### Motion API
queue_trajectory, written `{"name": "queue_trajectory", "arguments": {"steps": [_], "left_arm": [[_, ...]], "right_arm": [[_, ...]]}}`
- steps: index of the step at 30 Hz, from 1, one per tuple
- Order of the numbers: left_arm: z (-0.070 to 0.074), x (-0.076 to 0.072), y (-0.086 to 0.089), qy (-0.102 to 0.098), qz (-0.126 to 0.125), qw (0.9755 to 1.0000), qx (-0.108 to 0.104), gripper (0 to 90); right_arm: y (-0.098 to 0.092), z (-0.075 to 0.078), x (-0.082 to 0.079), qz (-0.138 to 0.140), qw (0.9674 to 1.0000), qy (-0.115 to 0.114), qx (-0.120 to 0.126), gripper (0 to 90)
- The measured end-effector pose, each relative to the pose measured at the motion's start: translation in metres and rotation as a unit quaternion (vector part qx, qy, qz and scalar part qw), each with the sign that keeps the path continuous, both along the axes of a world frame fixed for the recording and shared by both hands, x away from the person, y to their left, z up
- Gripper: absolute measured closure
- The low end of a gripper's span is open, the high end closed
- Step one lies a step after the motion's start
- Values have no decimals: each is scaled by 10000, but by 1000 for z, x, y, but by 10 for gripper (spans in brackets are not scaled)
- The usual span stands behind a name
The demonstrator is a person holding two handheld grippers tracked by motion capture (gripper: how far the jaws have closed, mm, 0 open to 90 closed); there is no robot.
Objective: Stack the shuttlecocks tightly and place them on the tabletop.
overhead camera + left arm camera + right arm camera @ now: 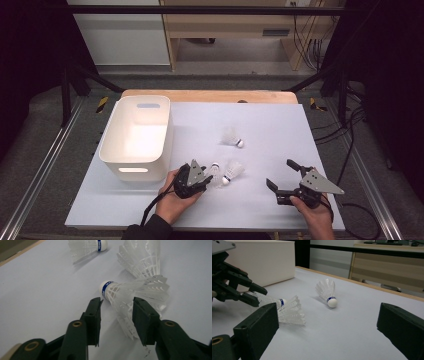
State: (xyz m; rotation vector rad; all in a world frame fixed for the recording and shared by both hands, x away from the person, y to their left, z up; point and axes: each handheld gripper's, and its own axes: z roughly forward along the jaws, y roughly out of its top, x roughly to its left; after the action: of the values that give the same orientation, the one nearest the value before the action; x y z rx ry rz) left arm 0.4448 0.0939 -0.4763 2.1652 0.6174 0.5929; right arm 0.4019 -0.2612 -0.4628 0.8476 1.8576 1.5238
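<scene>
Black jaws of the left gripper (116, 315) fill the near edge of the left gripper view, standing partly apart with the near shuttlecock (135, 293) lying between them: the right-hand jaw touches or nearly touches the white skirt, while the left-hand one sits just beside the cork with a sliver of gap. Nothing is clamped yet. In the high view this gripper (202, 178) is at the near left of the counter (280, 120), just right of the white bin (135, 132), with the shuttlecock (214, 170) at its tip. A second shuttlecock (232, 171) lies touching or just beside the first on its right, and a third (232, 138) rests farther back, well apart. Judgement: the step in hand is the grasp of the near shuttlecock, presumably for the bin. Done well, the closure should land near the cork end, where the skirt is stiffest, and be light; squeezing the open skirt risks crushing it or flicking the piece out. The neighbouring skirt is close enough to be caught or dragged, so lift straight up. The right gripper (282, 176) waits at the near right, jaws wide apart and empty, touching nothing; its view looks across at the shuttlecocks and the left gripper (259, 296).
</scene>
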Motion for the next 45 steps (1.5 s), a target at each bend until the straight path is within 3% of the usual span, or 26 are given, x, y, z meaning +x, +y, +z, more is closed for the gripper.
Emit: {"name": "queue_trajectory", "arguments": {"steps": [2, 3, 6, 8, 12, 13, 16, 17, 18, 19, 21, 23, 25, 26, 28, 29, 34, 35, 36, 38, 45], "left_arm": [[-1, -1, -1, -24, 19, 10000, -64, 756], [-1, -2, -2, -58, 41, 9999, -84, 756], [1, -3, -1, -26, 245, 9995, -184, 870], [3, -3, 2, 71, 466, 9984, -299, 895], [11, -11, 10, -79, 937, 9953, -230, 900], [11, -11, 10, -79, 937, 9953, -230, 900], [20, -21, 18, -157, 1189, 9928, -47, 900], [24, -31, 22, -246, 1358, 9898, 343, 900], [24, -31, 22, -246, 1358, 9898, 343, 900], [24, -36, 27, -272, 1473, 9876, 474, 900], [22, -39, 29, -292, 1531, 9854, 681, 900], [22, -39, 29, -296, 1519, 9853, 716, 900], [20, -37, 25, -262, 1413, 9875, 641, 886], [18, -34, 20, -258, 1239, 9903, 566, 816], [17, -33, 16, -226, 1175, 9912, 560, 758], [16, -28, 11, -149, 1007, 9937, 460, 726], [15, -14, -2, -155, 790, 9962, 345, 654], [15, -14, -2, -155, 790, 9962, 345, 649], [15, -7, -8, -14, 753, 9970, 197, 649], [15, -3, -12, -37, 726, 9970, 271, 661], [16, 21, -33, 94, 812, 9966, 125, 667]], "right_arm": [[0, 0, 0, 13, 10000, -3, 7, 41], [0, 0, 0, 13, 10000, -3, 7, 41], [1, 0, 0, 40, 10000, 0, -10, 41], [2, 1, 0, 44, 10000, 6, 1, 41], [2, 1, 0, 53, 10000, 14, 1, 41], [2, 1, 0, 56, 10000, 16, 0, 41], [2, 1, 0, 64, 10000, 21, 3, 41], [1, 1, 0, 60, 10000, 15, -25, 41], [1, 1, 0, 60, 10000, 15, -25, 41], [1, 1, 0, 58, 10000, 25, -12, 41], [1, 1, 0, 65, 10000, 18, -29, 41], [2, 1, 0, 69, 10000, 14, -32, 41], [2, 1, -1, 81, 10000, 26, -50, 41], [3, 1, 0, 81, 9999, 15, -66, 41], [3, 0, 0, 77, 9999, 18, -68, 41], [2, 0, 0, 75, 10000, 32, -57, 41], [1, 0, 0, 75, 9999, 47, -61, 40], [1, 0, 0, 80, 9999, 52, -62, 40], [1, 0, 0, 86, 9999, 51, -69, 40], [1, 0, 0, 87, 9999, 49, -77, 40], [0, 0, -1, 83, 9999, 37, -88, 40]]}}
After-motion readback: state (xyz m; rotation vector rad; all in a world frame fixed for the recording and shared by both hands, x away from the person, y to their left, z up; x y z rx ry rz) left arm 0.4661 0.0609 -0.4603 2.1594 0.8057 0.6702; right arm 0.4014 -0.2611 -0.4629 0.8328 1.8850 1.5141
